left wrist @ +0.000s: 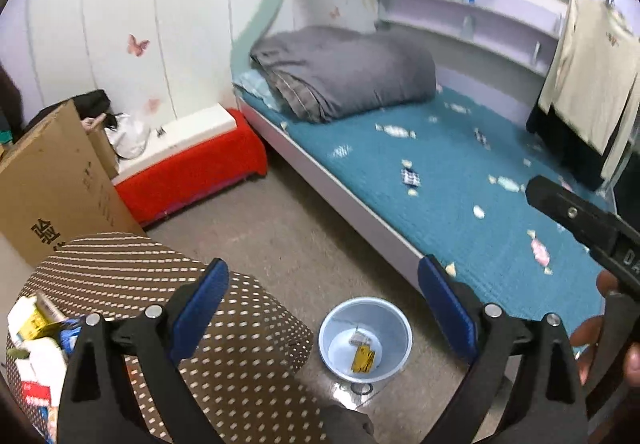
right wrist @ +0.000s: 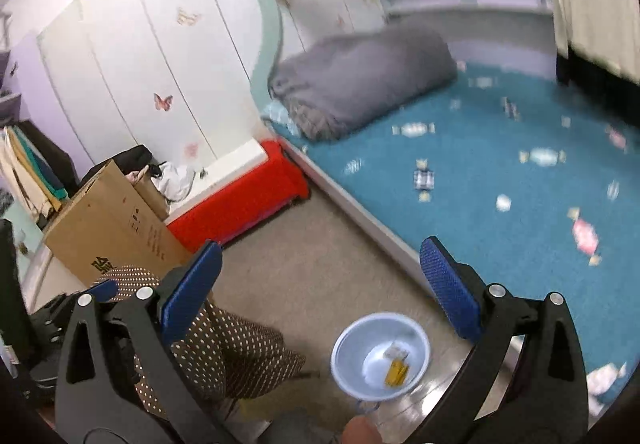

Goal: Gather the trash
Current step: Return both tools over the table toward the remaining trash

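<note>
Several candy wrappers lie scattered on the teal bed cover (left wrist: pixel 460 164), among them a pink one (left wrist: pixel 540 252) (right wrist: pixel 585 236) and a checked one (left wrist: pixel 411 177) (right wrist: pixel 424 178). A light blue bin (left wrist: pixel 366 338) (right wrist: pixel 380 356) stands on the floor beside the bed with a yellow wrapper (left wrist: pixel 363 359) and a pale one inside. My left gripper (left wrist: pixel 324 304) is open and empty above the floor near the bin. My right gripper (right wrist: pixel 320 284) is open and empty; its black body (left wrist: pixel 580 224) shows over the bed in the left wrist view.
A folded grey quilt (left wrist: pixel 344 72) lies at the head of the bed. A dotted brown cushion (left wrist: pixel 224 344), a cardboard box (left wrist: pixel 52 180) and a red-covered bench (left wrist: pixel 192 172) stand to the left. Clothes (left wrist: pixel 588 84) hang at the right.
</note>
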`<state>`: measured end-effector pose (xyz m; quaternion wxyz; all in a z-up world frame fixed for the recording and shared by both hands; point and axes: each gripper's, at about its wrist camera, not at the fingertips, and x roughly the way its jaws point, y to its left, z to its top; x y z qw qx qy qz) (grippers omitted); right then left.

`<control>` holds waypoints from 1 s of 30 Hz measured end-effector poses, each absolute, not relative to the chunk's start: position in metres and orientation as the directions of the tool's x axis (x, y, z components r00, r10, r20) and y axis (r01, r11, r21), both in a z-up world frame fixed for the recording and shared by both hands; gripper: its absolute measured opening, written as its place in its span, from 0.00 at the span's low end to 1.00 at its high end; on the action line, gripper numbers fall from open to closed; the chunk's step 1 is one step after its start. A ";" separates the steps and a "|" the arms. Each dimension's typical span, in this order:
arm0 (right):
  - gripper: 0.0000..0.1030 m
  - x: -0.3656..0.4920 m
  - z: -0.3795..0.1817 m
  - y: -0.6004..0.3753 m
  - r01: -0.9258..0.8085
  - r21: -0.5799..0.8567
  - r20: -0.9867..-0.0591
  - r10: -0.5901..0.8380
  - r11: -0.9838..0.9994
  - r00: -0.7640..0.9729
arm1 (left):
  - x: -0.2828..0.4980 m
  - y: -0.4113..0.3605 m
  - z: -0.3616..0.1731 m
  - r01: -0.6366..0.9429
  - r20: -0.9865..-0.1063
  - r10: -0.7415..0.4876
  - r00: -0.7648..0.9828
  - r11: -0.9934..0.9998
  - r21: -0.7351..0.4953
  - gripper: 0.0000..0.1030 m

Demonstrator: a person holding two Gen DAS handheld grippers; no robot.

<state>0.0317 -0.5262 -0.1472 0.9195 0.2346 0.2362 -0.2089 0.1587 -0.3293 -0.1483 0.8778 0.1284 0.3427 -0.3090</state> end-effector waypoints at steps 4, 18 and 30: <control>0.94 0.028 -0.118 -0.499 0.437 0.295 -0.471 -0.268 0.850 0.840 | 0.144 -0.301 -0.128 0.604 -0.639 -0.461 0.616 0.797 0.007 0.91; 0.94 0.036 -0.066 -0.397 0.234 0.262 -0.421 -0.108 0.936 0.901 | 0.104 -0.194 -0.080 0.470 -0.516 -0.395 0.760 0.882 0.017 0.92; 0.94 0.060 -0.059 -0.312 0.080 0.209 -0.452 0.024 0.975 0.892 | 0.091 -0.094 -0.077 0.329 -0.487 -0.296 0.821 0.944 -0.020 0.92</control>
